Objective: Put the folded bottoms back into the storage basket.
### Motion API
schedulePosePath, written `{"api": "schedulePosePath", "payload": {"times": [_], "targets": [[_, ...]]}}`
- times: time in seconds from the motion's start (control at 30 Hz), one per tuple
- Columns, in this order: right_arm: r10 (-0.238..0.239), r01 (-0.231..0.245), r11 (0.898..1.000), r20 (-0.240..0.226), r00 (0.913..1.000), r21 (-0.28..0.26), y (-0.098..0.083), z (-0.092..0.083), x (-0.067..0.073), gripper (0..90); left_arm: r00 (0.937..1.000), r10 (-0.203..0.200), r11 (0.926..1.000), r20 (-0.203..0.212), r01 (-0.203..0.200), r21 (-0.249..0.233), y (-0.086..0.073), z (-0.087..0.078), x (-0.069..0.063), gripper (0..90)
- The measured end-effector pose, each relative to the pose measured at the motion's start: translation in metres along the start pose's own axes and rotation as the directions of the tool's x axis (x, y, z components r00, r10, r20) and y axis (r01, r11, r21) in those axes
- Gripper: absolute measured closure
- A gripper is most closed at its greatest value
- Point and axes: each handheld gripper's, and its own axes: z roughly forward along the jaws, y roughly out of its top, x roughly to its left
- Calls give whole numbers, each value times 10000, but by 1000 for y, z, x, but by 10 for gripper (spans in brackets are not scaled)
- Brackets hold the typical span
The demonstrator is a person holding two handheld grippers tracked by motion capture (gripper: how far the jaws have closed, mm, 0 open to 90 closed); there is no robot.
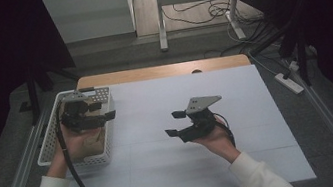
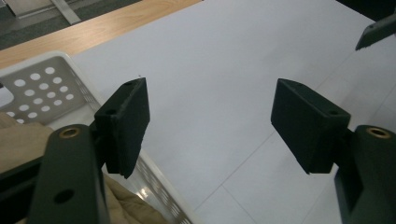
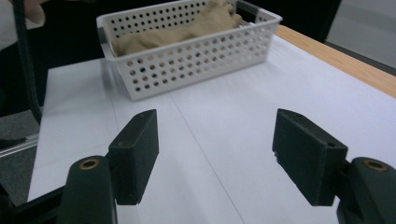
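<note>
A white perforated basket [image 1: 108, 156] stands at the table's left edge with tan cloth [image 1: 92, 141] lying inside. My left gripper [image 1: 101, 111] hovers over the basket, jaws pointing right, open and empty. In the left gripper view the left gripper [image 2: 210, 126] looks across the basket's corner [image 2: 42, 79] and the cloth [image 2: 18, 140] onto the white table. My right gripper [image 1: 174, 123] is held above the table's middle, jaws pointing left toward the basket, open and empty. In the right gripper view the right gripper [image 3: 215, 154] faces the basket [image 3: 196, 60] and its cloth [image 3: 187, 25], well short of them.
A white sheet [image 1: 238, 112] covers the table, with a strip of bare wood [image 1: 161, 71] along the far edge. The left gripper's black cable [image 1: 73, 174] trails down off the near side. Table legs and loose cables [image 1: 202, 12] lie on the floor beyond.
</note>
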Motion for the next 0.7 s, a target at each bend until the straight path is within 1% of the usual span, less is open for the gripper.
{"api": "schedulePosePath", "payload": {"times": [0.13,0.23,0.3,0.43,0.57,0.63,0.7], "targets": [[100,-100,9999,281,9996,-28,-11,-20,-5,314,9999,-111,9999,20,111,-117,-8,0,-11,277],[232,-233,9997,447,9987,14,-22,-34,-8,314,9999,-154,9998,-10,154,-144,-13,0,-18,271],[304,-309,9995,567,9979,70,-30,-43,-9,314,9997,-251,9996,-2,251,-144,-18,0,-23,265],[456,-459,9989,723,9963,33,-45,-61,-11,314,9999,-110,9999,-98,111,39,-28,1,-34,256],[623,-632,9980,884,9941,69,-60,-80,-12,313,9998,-199,9998,16,199,1,-39,0,-44,251],[747,-755,9971,1001,9922,48,-68,-89,-13,313,9999,-120,9998,26,120,162,-43,1,-48,249],[807,-825,9965,1147,9901,105,-75,-98,-14,313,9998,-152,9997,83,151,170,-47,1,-52,244]]}}
